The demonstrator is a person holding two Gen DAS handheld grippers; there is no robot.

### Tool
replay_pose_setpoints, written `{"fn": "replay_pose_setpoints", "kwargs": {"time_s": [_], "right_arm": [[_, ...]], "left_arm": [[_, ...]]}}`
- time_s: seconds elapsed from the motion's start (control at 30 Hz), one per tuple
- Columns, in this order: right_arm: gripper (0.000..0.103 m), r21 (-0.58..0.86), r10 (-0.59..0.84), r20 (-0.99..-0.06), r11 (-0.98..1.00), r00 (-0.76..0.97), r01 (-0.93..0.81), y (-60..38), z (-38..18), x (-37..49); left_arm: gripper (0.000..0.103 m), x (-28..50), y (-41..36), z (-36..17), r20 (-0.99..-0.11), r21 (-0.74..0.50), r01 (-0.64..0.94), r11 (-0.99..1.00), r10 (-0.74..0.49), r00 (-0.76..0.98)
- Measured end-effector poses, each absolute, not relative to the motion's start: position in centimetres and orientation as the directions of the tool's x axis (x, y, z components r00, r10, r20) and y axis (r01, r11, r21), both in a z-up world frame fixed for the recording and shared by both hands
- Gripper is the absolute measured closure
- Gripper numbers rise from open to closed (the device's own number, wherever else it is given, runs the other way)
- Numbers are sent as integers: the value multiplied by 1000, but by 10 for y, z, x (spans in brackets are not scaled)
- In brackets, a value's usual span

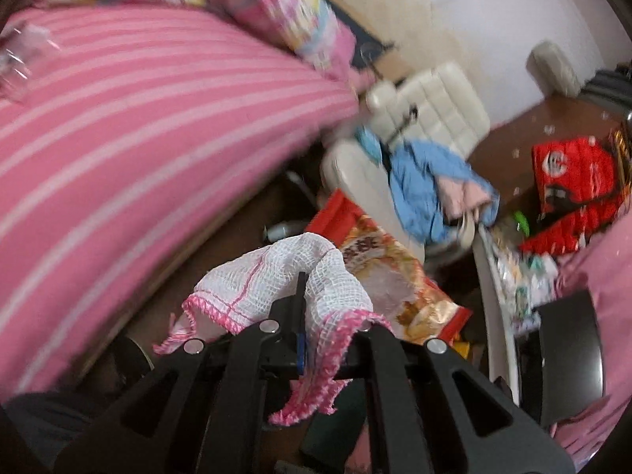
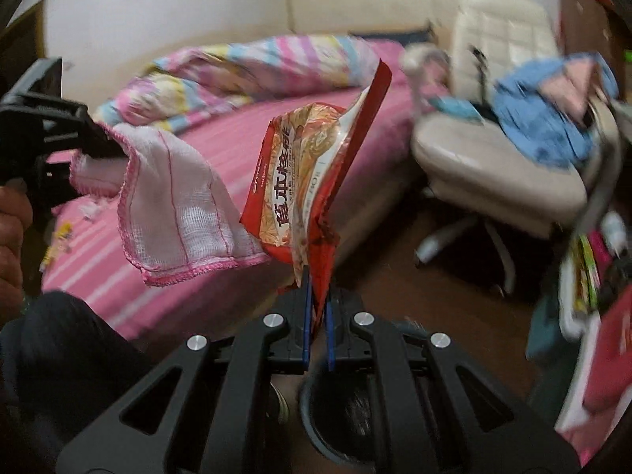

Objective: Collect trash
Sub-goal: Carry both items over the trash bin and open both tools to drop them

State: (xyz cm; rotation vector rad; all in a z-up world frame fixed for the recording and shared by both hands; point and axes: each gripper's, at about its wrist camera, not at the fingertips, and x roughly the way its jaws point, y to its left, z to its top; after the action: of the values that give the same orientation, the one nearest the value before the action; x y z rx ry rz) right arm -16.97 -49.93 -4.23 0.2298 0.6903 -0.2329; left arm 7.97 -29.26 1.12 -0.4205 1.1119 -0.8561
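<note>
Crinkled foil wrapper [image 2: 300,181] in right gripper [image 2: 318,296]

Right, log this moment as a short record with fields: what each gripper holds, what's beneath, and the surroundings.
left gripper: shut on white cloth with pink edging
right gripper: shut on red snack wrapper
below right gripper: dark round bin, contents unclear
bed: pink striped sheet, pastel quilt on it
chair: cream, blue clothes piled on it

Pink striped bed [image 2: 237,146], cream swivel chair [image 2: 493,158], brown floor [image 2: 434,296], white wall [image 2: 158,12]
</note>
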Motion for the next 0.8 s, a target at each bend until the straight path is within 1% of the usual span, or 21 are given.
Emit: {"fn": "replay_pose_setpoints", "kwargs": {"time_s": [0.17, 0.27, 0.5, 0.6, 0.8], "right_arm": [[97, 142, -171, -736, 908, 655, 395, -519, -86, -191], [97, 145, -172, -786, 883, 595, 446, -528, -110, -199], [96, 123, -162, -879, 832, 449, 541, -546, -160, -208], [96, 117, -141, -910, 815, 390, 567, -550, -182, -212], [96, 124, -78, -952, 783, 294, 610, -557, -222, -211]], "left_arm": [[97, 61, -355, -31, -663, -673, 410, 615, -748, 32], [97, 46, -390, -61, -704, -654, 431, 622, -709, -46], [97, 17, -457, -123, -761, -625, 480, 616, -618, -199], [97, 6, -479, -156, -799, -587, 522, 619, -545, -252], [97, 7, -506, -213, -856, -516, 550, 656, -398, -329]]}}
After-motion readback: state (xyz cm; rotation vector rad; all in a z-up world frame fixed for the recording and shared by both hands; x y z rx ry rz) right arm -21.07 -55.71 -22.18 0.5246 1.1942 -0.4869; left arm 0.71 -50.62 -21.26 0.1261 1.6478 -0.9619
